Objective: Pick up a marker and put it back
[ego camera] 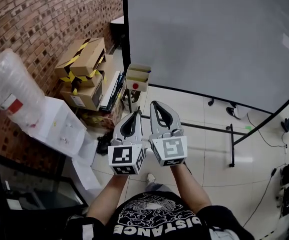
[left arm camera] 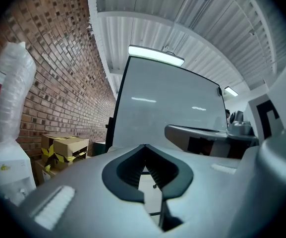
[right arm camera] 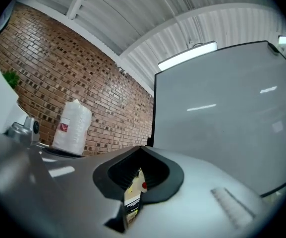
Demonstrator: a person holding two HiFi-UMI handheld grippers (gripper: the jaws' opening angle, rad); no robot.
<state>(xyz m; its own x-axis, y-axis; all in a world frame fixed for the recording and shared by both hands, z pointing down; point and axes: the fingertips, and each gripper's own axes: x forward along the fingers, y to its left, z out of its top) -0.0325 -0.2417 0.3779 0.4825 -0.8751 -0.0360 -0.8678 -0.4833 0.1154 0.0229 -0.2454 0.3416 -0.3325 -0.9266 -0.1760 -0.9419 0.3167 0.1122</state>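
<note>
The place looks like a workshop or lab in an industrial building. A bare brick wall [ego camera: 44, 19] runs along one side, and the ceiling [left arm camera: 172, 24] is corrugated metal with a tube light [left arm camera: 156, 55]. A large whiteboard [ego camera: 214, 39] on a black stand [ego camera: 232, 144] rises from the tiled floor [ego camera: 209, 149]. Taped cardboard boxes [ego camera: 84, 59] are stacked by the wall, near a water dispenser [ego camera: 59, 126] with its bottle [ego camera: 11, 89], and cables [ego camera: 264, 186] trail across the floor.
</note>
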